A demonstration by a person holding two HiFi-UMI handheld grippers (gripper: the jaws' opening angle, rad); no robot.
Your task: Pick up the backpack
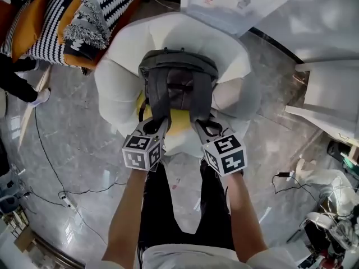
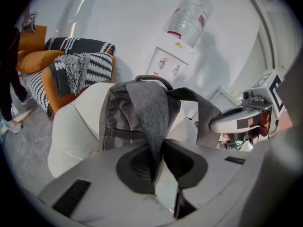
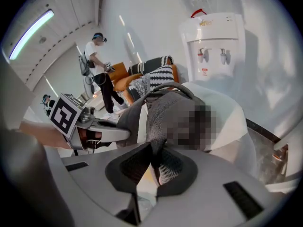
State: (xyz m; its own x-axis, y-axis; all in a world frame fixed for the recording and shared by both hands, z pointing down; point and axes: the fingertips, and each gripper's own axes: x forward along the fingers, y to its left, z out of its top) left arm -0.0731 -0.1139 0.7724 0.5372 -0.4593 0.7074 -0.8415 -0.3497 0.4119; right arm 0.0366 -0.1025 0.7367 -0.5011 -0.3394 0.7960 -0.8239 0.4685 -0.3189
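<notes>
a grey fabric backpack (image 1: 178,86) with a top carry handle is seen upright over the seat of a white, rounded upholstered armchair (image 1: 118,77), its strap side turned toward the person. a yellow cushion (image 1: 178,122) is visible just beneath its lower edge. whether the bag's base touches the seat cannot be told.

the left gripper (image 1: 155,126) is closed almost fully, and one grey padded shoulder strap (image 2: 152,112) is pinched between its dark pads (image 2: 137,167). the right gripper (image 1: 205,129) is likewise nearly closed, and the other shoulder strap (image 3: 158,119) is clamped in its jaws. both straps are drawn taut from the bag to the jaws.

a white water dispenser (image 3: 213,41) is placed behind the armchair, and an orange sofa with black-and-white striped cushions (image 1: 39,21) is set to one side.
</notes>
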